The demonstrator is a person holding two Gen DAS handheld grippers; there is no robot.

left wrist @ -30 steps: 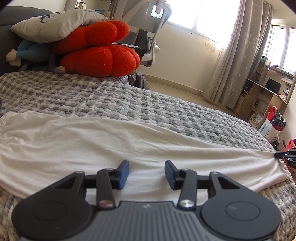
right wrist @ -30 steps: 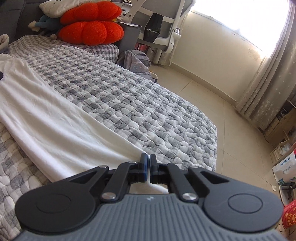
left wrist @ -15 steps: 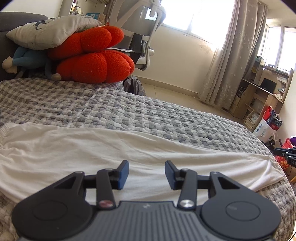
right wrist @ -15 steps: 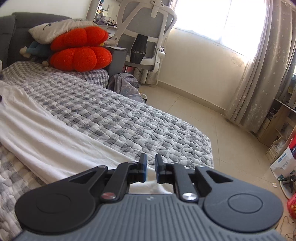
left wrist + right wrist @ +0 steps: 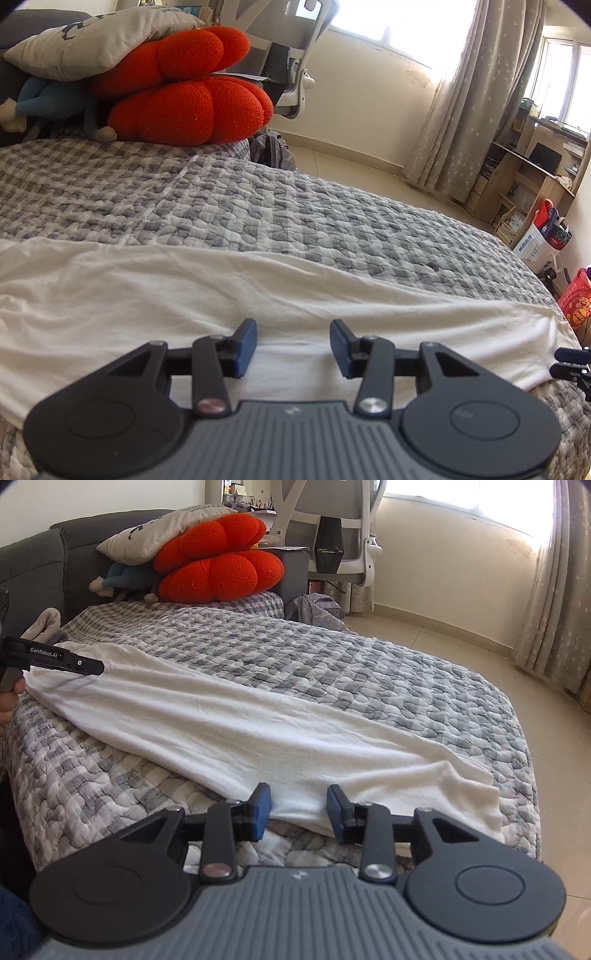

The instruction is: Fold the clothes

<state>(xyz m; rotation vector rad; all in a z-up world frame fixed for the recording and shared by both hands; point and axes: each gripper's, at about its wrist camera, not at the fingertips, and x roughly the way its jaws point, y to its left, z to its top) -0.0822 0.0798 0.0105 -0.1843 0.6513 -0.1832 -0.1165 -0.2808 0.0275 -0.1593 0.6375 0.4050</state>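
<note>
**Both grippers parted over the white garment on the bed**

I read the left gripper (image 5: 293, 347) with its blue-padded fingers (image 5: 245, 345) spread wide and holding nothing; it sits low over the near edge of the long white cotton garment (image 5: 184, 295). The right gripper (image 5: 298, 812) is likewise spread wide, gripping nothing, at the garment's (image 5: 229, 723) opposite end near the corner of the bed.

The garment lies flat in a long band along the near edge of the grey-and-white checked quilted bedspread (image 5: 295, 206), with shallow wrinkles across it.

Surroundings: two stacked red knitted lobed cushions (image 5: 184, 99) rest at the far end of the bed, with a grey printed pillow (image 5: 96, 40) on top and a blue soft toy (image 5: 48, 99) tucked beside them. A white-framed office chair (image 5: 332, 528) stands behind the cushions, and a grey backpack (image 5: 317, 609) sits on the floor beside the bed. Grey star-patterned curtains (image 5: 461, 110) hang at the window; a wooden desk unit (image 5: 524, 173) stands beyond.

Nothing lies between either gripper and the cloth.

Containers: a white shopping bag (image 5: 535, 243) stands on the floor by the desk; I cannot tell its contents.
</note>
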